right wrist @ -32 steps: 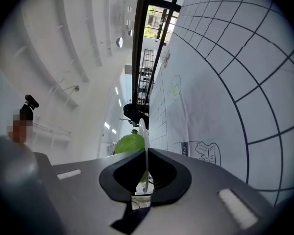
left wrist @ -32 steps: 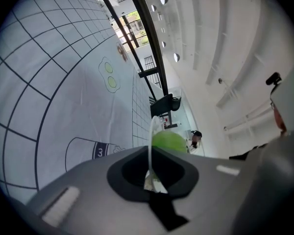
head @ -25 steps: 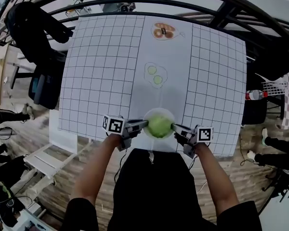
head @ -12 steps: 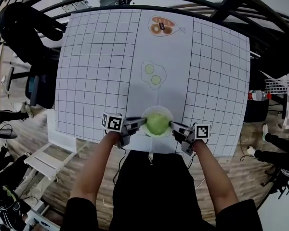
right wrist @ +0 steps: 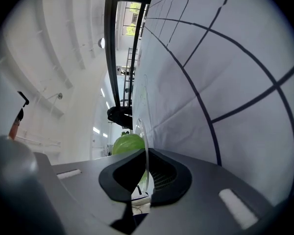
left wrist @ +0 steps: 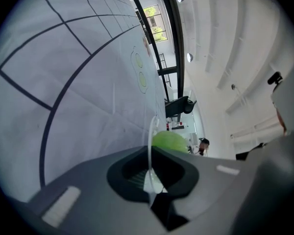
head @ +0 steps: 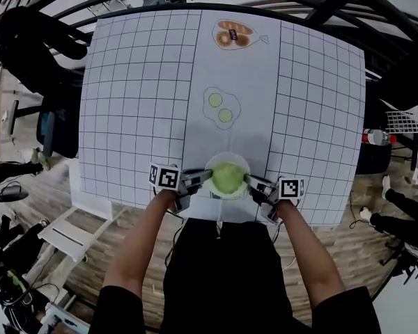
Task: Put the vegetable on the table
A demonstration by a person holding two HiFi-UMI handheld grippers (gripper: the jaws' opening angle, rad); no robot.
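A round green vegetable (head: 228,178) lies on a clear plate (head: 228,156) held over the near edge of the white gridded table (head: 139,103). My left gripper (head: 207,177) is shut on the plate's left rim, and my right gripper (head: 251,181) is shut on its right rim. In the left gripper view the thin clear rim (left wrist: 149,141) runs edge-on between the dark pads (left wrist: 132,173), with the vegetable (left wrist: 170,141) beyond. The right gripper view shows the same: the rim (right wrist: 146,141) pinched in the pads (right wrist: 169,177), with the vegetable (right wrist: 127,143) behind.
A plain centre strip on the table bears a printed outline with two green circles (head: 221,108) and, farther off, a printed bread picture (head: 234,35). A black chair (head: 45,37) stands at the left. A bottle (head: 376,137) lies off the right edge.
Both grippers have sunk a little with the plate and vegetable between them. Their grips on the rim are unchanged.
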